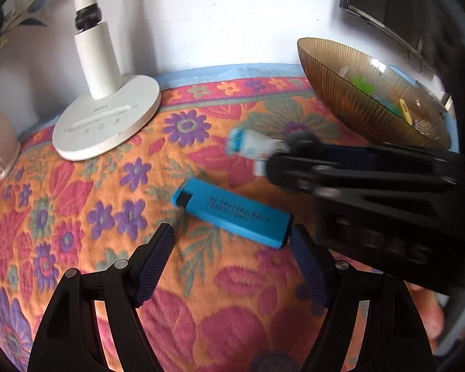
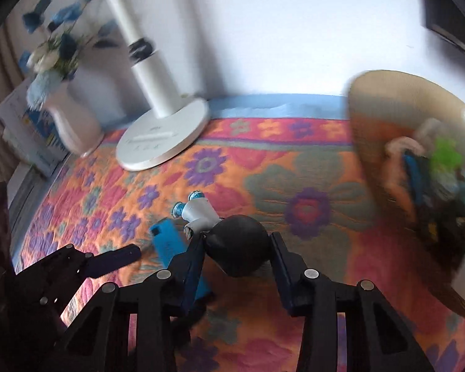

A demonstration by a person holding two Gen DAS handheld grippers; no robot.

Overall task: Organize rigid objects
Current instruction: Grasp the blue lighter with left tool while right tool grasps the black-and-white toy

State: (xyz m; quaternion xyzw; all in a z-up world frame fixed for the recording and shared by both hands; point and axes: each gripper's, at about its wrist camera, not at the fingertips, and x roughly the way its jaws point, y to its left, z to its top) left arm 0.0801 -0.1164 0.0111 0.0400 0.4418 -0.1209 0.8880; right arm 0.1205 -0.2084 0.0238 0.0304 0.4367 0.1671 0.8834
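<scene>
Floral counter [image 1: 77, 201]. Brown bowl [image 1: 356, 99] at far right, holding small items. Blue lighter [image 1: 232, 214] lies flat between left gripper [image 1: 232, 241]'s spread fingers, untouched. Right gripper [image 2: 237, 248] pinches black bulb [image 2: 235, 248], lifted.

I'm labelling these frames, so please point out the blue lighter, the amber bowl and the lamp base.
blue lighter [image 1: 232, 212]: left wrist view, middle of its printed side.
amber bowl [image 1: 341, 83]: left wrist view, ribbed outer wall.
lamp base [image 1: 108, 121]: left wrist view, flat top by the buttons.
</scene>
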